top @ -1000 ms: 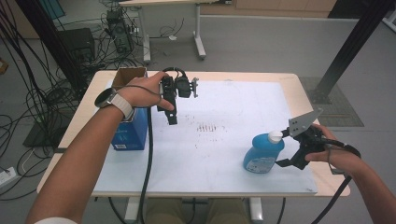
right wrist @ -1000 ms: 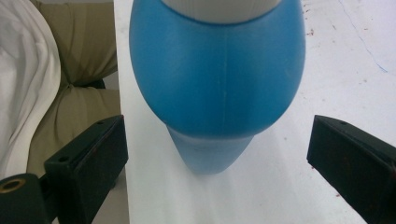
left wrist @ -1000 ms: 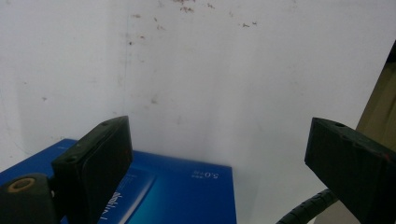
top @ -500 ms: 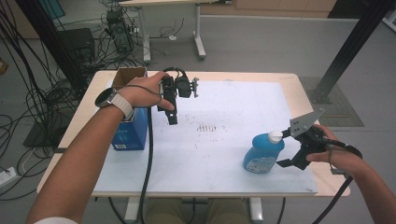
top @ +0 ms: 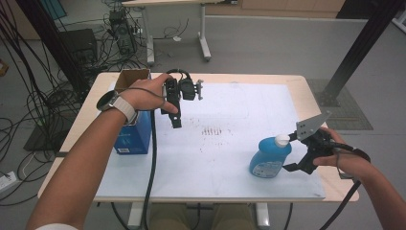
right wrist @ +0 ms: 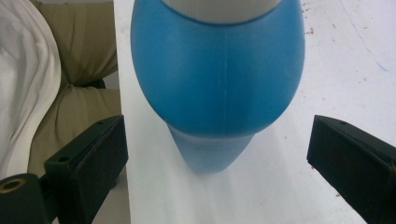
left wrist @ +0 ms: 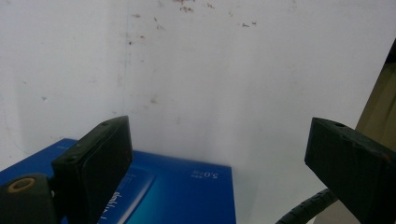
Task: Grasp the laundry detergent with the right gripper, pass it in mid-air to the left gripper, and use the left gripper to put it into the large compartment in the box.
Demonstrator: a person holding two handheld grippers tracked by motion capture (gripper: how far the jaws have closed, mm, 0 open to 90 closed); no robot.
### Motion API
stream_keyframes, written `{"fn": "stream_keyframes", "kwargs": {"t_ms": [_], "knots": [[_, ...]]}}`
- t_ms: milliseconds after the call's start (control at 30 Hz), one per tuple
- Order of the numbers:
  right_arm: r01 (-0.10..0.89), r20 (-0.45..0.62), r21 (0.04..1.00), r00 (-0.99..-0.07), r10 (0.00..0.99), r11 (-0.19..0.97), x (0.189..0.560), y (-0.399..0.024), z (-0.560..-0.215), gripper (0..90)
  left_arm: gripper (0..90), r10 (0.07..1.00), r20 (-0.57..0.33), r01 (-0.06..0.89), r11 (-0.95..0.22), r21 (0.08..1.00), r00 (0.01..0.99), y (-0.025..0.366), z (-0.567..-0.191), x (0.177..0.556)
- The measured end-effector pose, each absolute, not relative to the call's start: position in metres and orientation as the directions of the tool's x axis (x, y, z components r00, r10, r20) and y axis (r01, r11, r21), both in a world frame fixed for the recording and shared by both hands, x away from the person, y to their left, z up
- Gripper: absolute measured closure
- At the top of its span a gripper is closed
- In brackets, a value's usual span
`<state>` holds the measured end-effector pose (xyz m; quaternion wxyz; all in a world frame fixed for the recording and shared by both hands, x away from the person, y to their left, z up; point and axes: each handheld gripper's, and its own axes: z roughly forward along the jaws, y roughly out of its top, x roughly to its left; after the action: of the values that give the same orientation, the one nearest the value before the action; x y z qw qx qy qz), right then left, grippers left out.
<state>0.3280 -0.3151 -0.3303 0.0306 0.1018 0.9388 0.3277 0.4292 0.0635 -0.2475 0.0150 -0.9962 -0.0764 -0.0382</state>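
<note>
A blue bottle [top: 269, 156] with a white cap stands upright on the white sheet [top: 215, 148] near the table's front right. My right gripper [top: 290, 153] is open just to its right, one jaw on each side of the bottle's near edge without touching it. In the right gripper view the bottle [right wrist: 218, 70] sits ahead of the open gripper [right wrist: 217, 149]. My left gripper [top: 176, 114] hangs above the sheet at the back left, next to a blue box [top: 134, 137]. Its view shows the gripper [left wrist: 217, 149] open and holding nothing, with the blue box [left wrist: 182, 191] below.
An open cardboard box [top: 132, 76] stands at the table's back left corner behind the blue box. The left gripper's cable [top: 153, 163] trails down over the front edge. Faint brown marks [top: 215, 130] dot the sheet's middle. Desks and cables lie on the floor beyond.
</note>
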Motion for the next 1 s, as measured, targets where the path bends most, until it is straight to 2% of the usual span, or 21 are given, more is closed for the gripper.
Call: {"fn": "stream_keyframes", "kwargs": {"t_ms": [1000], "knots": [[0.172,0.0,0.624,-0.976,0.219,0.762,0.3278,-0.3171,-0.3256,5.3,8.1,0.155,0.079,0.157,-0.987,-0.023,0.985,0.0641,-0.2473,0.4294]]}}
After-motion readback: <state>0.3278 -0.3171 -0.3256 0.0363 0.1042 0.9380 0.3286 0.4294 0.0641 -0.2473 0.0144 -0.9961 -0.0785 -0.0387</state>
